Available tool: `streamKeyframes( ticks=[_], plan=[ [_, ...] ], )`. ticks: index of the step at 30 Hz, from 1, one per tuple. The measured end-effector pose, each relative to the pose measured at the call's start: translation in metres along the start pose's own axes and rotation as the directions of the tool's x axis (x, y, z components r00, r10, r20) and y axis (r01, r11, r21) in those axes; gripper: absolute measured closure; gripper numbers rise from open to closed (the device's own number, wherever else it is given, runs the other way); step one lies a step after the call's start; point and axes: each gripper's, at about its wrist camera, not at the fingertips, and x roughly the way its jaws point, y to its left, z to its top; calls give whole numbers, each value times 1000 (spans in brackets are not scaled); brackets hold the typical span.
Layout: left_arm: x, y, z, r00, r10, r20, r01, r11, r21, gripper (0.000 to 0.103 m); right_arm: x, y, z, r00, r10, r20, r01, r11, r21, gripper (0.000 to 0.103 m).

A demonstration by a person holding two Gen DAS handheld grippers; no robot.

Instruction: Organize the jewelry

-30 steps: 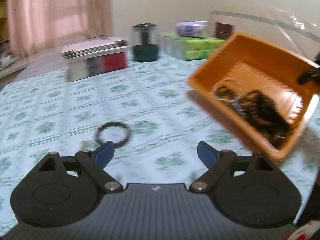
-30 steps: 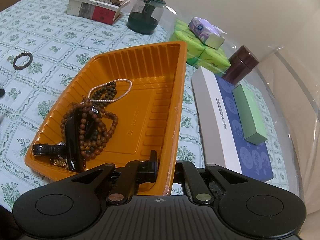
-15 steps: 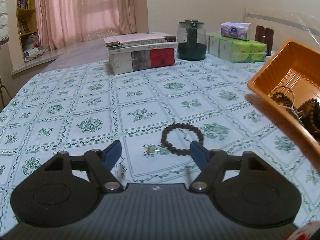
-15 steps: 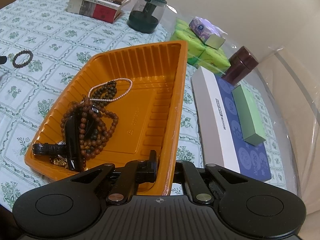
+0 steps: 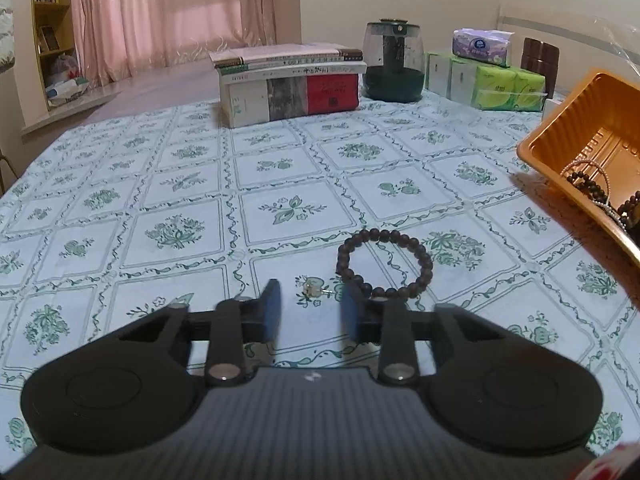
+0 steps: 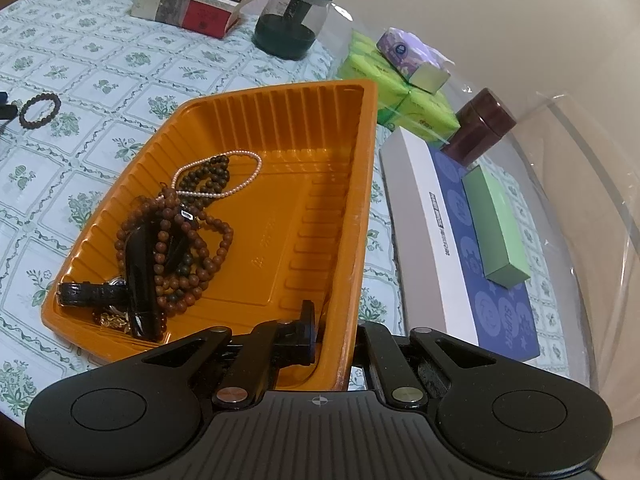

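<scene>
My left gripper (image 5: pixel 310 312) jaws have just been closing around a tiny clear stud earring (image 5: pixel 314 290) at twelve o'clock; nothing pinched yet. It is looking light and slippery. The dark round bead bracelet (image 5: pixel 385 262) is lying at one o'clock. My right gripper (image 6: pixel 334 334) is pinching the orange plastic tray (image 6: pixel 362 216).

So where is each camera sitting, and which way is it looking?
Left wrist: sits on the left gripper, looks forward and down along its blue-padded fingers, which have just been closing, at a small earring and a dark bead bracelet.
Right wrist: sits on the right gripper, looks down into the orange tray whose rim its fingers pinch.
Both show the bracelet, tray, books and tablecloth.
</scene>
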Motion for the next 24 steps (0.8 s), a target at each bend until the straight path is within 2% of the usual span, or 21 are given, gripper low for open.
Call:
streamKeyframes(
  ticks=[5,9,24],
  plan=[
    [4,-1,2,1000,-1,5,1,1000,4,81,0,1,0,1000,-1,-2,1,1000,-1,99],
    [6,-2,2,1000,-2,5,2,1000,8,88,1,1,0,1000,-1,-2,1,1000,-1,99],
    [-17,-10,4,999,-4,46,3,1000,25,89,0,0,1,1000,1,3,-1,1000,2,99]
  ],
)
